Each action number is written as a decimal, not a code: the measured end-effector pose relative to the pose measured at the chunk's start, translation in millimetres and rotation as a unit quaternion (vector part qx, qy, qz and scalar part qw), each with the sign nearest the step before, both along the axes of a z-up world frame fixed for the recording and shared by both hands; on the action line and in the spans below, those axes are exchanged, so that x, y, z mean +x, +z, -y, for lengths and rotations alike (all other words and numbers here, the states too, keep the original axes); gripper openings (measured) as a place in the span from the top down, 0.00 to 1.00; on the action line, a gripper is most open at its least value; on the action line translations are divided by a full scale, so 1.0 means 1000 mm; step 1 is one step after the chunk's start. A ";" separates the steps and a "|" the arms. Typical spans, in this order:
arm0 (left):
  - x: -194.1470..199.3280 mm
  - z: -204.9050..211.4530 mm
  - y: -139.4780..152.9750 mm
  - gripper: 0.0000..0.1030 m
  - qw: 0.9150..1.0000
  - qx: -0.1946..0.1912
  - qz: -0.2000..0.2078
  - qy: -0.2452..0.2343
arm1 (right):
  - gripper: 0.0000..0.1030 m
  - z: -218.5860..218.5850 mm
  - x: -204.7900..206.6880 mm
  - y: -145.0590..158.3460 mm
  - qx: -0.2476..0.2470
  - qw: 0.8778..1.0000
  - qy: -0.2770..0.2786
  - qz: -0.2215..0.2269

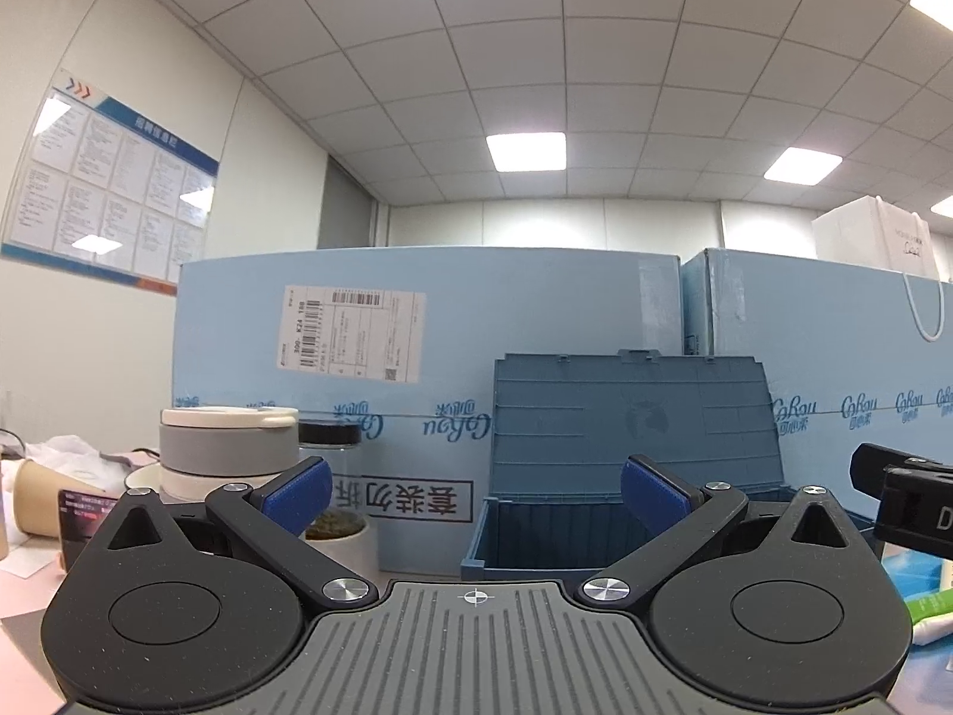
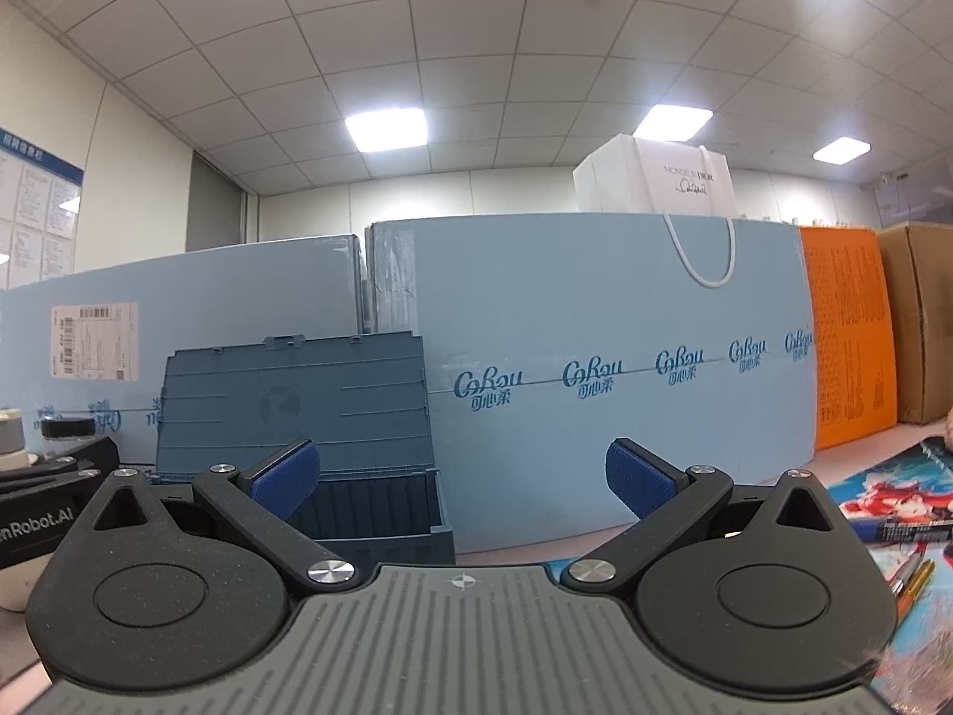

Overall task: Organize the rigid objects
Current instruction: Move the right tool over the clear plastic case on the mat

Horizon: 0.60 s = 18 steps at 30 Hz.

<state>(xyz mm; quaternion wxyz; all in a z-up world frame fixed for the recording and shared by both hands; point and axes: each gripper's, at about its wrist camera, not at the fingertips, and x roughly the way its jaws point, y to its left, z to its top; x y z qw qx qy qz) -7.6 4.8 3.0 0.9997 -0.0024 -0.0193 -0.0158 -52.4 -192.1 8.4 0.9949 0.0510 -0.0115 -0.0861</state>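
A blue plastic storage box [image 1: 595,536] stands open on the desk, its ribbed lid [image 1: 631,423] leaning back against big light-blue cartons. It also shows in the right wrist view [image 2: 381,512], left of centre. My left gripper [image 1: 476,491] is open and empty, just in front of the box. My right gripper [image 2: 461,476] is open and empty, a little right of the box. Pens [image 2: 911,581] and a colourful magazine [image 2: 893,500] lie at the right. A green-and-white tube [image 1: 932,611] lies at the right edge of the left wrist view.
Light-blue cartons [image 2: 595,357] wall off the back of the desk, with an orange box [image 2: 846,345] beside them. A grey-and-white lidded container [image 1: 226,447], a black-capped jar [image 1: 330,447], a paper cup [image 1: 41,503] and a small white pot [image 1: 342,536] crowd the left.
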 end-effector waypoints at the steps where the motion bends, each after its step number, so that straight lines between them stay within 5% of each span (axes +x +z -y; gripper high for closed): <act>1: 0.001 -0.001 0.000 0.00 1.000 -0.003 -0.002 -0.006 | 0.00 0.001 -0.002 0.000 0.009 1.000 0.006 0.000; 18: -0.003 0.028 0.026 0.00 0.991 -0.001 -0.050 -0.122 | 0.00 0.050 -0.056 0.028 -0.009 1.000 0.023 0.001</act>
